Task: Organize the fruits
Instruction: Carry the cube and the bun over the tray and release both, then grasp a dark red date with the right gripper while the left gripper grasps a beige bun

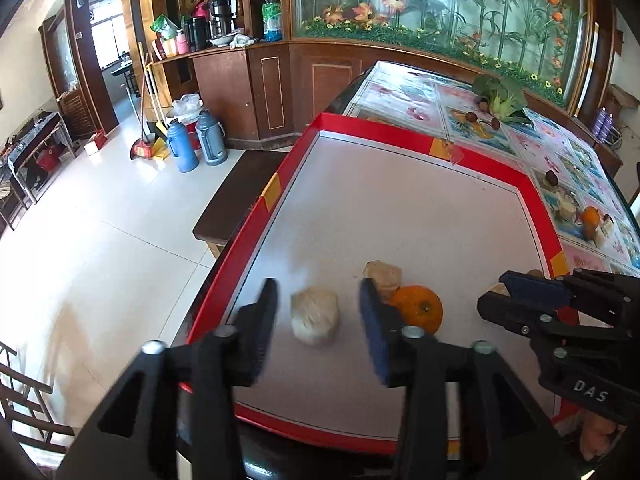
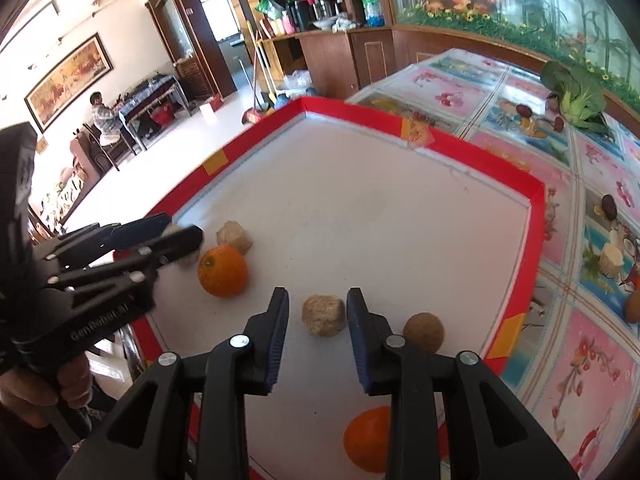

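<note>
A red-rimmed white tray (image 1: 400, 132) (image 2: 360, 116) lies on the table. In the left wrist view my left gripper (image 1: 318, 300) is open around a pale beige lump (image 1: 315, 315); another beige lump (image 1: 383, 276) and an orange (image 1: 420, 307) lie just right of it. In the right wrist view my right gripper (image 2: 318, 308) is open around a beige lump (image 2: 324, 314). A brown round fruit (image 2: 424, 331) lies to its right, an orange (image 2: 222, 270) to its left, a second orange (image 2: 368, 444) under the gripper. Each gripper shows in the other's view, the right (image 1: 496, 294) and the left (image 2: 182, 232).
The flowered tablecloth (image 2: 580, 360) beyond the tray holds leafy greens (image 1: 500, 94), dark small fruits (image 1: 552, 178), an orange (image 1: 591, 216) and pale pieces (image 2: 610, 258). A dark bench (image 1: 240, 196) and two blue flasks (image 1: 196, 142) stand left of the table. A person (image 2: 102, 116) sits far left.
</note>
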The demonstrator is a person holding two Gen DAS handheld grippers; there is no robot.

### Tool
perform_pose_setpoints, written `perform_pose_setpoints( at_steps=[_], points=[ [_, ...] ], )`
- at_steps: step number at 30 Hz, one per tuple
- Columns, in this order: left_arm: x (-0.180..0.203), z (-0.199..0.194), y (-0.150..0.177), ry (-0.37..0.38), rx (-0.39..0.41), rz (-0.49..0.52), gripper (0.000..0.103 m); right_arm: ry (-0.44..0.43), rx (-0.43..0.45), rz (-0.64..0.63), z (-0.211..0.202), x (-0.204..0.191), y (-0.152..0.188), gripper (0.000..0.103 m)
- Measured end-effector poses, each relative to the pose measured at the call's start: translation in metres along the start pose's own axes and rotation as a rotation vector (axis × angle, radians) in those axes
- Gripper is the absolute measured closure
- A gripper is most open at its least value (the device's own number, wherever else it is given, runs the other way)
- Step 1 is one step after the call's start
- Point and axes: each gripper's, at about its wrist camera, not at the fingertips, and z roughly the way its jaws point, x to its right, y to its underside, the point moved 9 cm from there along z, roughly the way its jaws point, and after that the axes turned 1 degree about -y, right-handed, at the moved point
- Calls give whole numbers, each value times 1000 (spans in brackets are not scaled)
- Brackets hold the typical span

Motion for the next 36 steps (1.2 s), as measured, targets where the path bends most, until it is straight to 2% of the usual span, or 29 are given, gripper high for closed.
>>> perform_pose_setpoints(
  at_steps=[1, 2, 8, 15, 24, 31, 36],
  points=[
    [0, -2, -1, -11, 8, -3, 32, -3, 17, 2, -2, 2, -2, 72],
    [0, -5, -2, -20, 22, -3, 27, -5, 45, 6, -8, 5, -5, 72],
    [18, -27, -13, -42, 86, 37, 24, 13, 143, 41, -42, 32, -10, 63],
    [78, -55, -22, -1, 153, 154, 13, 68, 200, 110, -74, 87, -3, 60],
    [206, -64, -13, 168, 126, 380, 11, 208, 283, 298, -137, 207, 27, 60],
    [281, -51, -6, 286, 71, 450, 11, 313, 333, 419, -176, 295, 44, 60],
    [328, -34, 0, 385, 30, 497, 11, 311, 322, 518, -181, 343, 54, 59]
  ],
)
